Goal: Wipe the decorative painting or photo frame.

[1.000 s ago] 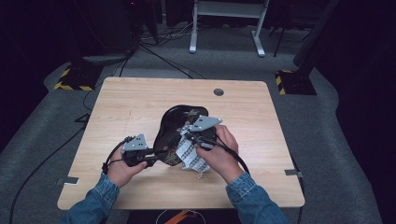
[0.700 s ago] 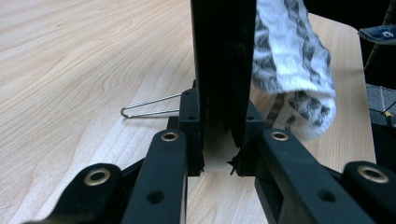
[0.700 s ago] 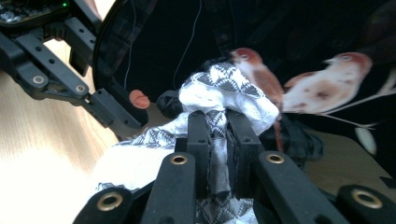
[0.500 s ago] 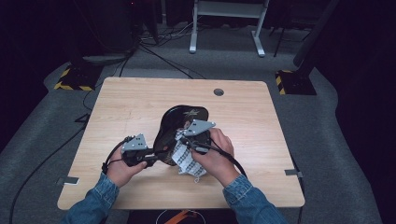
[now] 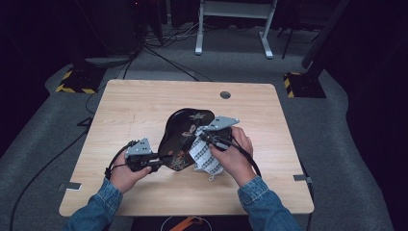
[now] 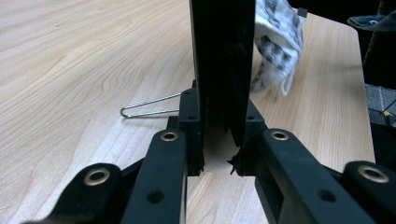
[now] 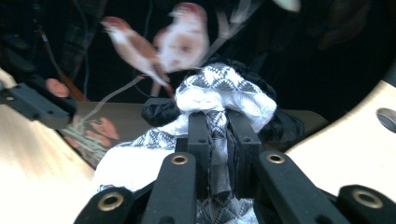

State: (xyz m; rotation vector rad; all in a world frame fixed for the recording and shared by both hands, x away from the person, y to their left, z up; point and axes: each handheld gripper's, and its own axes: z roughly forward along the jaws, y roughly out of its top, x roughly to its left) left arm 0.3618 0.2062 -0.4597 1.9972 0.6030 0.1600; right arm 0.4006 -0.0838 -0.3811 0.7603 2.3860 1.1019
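The left gripper (image 5: 155, 165) is clamped on the near rim of the black tray (image 5: 185, 137), tilted up off the table (image 5: 134, 106), while the right gripper (image 5: 204, 136), pinched tight on the patterned cloth (image 5: 204, 156), presses it to the tray's face, so a hard wipe could lever the rim loose.

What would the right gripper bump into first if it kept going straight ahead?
Probably the black tray: the right gripper, shut on the patterned cloth, points at its bird-painted face, seemingly close behind the cloth.
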